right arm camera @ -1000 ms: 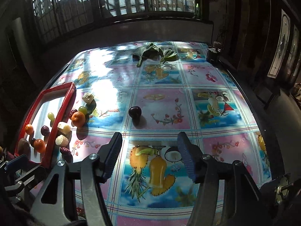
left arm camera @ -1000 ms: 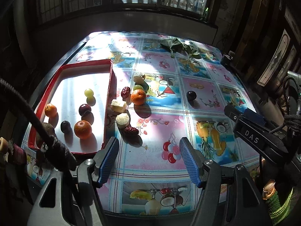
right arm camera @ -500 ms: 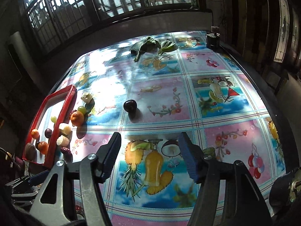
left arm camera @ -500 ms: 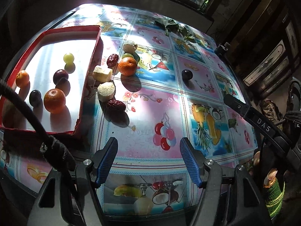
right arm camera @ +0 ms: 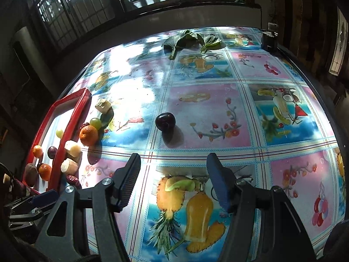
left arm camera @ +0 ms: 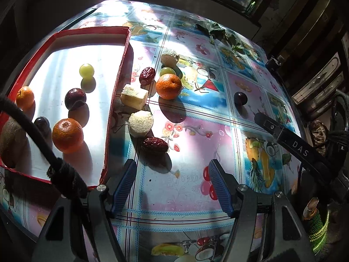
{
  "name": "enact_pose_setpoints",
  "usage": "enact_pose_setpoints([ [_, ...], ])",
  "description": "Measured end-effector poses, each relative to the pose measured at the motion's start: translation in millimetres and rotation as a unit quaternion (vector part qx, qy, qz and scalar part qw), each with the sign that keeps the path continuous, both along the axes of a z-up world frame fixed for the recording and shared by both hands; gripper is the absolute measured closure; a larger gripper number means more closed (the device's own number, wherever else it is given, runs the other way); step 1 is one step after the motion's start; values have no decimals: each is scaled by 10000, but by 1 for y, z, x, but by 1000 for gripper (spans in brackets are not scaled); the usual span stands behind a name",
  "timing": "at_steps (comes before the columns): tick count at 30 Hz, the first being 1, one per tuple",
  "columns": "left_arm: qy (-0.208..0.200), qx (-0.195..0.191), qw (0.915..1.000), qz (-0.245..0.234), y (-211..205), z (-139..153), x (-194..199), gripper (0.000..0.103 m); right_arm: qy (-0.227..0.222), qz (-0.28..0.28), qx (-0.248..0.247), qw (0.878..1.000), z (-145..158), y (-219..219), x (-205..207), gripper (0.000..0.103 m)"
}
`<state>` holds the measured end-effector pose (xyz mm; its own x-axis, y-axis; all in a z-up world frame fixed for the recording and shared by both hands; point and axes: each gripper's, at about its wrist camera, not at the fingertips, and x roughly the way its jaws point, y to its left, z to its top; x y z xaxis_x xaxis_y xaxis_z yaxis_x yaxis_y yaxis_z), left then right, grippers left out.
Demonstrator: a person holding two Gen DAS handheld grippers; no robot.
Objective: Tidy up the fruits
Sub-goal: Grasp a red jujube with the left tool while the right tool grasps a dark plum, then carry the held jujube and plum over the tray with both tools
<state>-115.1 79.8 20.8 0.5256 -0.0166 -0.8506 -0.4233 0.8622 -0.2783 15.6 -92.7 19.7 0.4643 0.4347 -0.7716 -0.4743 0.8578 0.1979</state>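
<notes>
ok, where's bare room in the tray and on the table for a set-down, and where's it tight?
Free: the far half of the red tray beyond the green grape; the tablecloth right of the lone dark plum, out to the leaves. Crowded: the strip along the tray's right wall, where the orange, both dates, cake pieces and another grape cluster.

You've lowered both grippers: your left gripper (left arm camera: 171, 172) nears the date (left arm camera: 154, 144) at 11 o'clock, your right gripper (right arm camera: 173, 166) the plum (right arm camera: 165, 121) at 12.
</notes>
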Motion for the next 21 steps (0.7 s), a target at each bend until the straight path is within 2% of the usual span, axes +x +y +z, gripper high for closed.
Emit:
enact_pose_setpoints([
  [7,157,211,9996,139,8,-13,19,38,46,86,-298,9995,-14,34,37,41],
  [9,187,315,9993,121,6,-14,23,42,30,112,-393,9992,-18,41,43,41],
  [10,200,358,9991,118,6,-15,25,48,30,143,-439,9989,-19,45,45,42],
  [11,211,409,9989,118,6,-16,26,55,18,180,-504,9986,-21,48,46,46],
  [13,223,553,9981,139,5,-16,28,61,-23,224,-664,9975,-25,54,47,50],
  [15,245,668,9974,149,5,-17,30,73,-199,203,-866,9958,-26,58,45,52],
  [16,236,668,9974,151,6,-17,30,75,-248,196,-917,9953,-26,59,44,58],
  [17,228,657,9975,144,6,-17,30,75,-238,205,-892,9955,-25,58,44,69],
  [18,224,658,9975,143,6,-16,30,75,-181,204,-825,9962,-24,56,44,73],
  [21,242,740,9969,106,3,-15,28,75,-111,166,-694,9974,-22,49,40,74],
])
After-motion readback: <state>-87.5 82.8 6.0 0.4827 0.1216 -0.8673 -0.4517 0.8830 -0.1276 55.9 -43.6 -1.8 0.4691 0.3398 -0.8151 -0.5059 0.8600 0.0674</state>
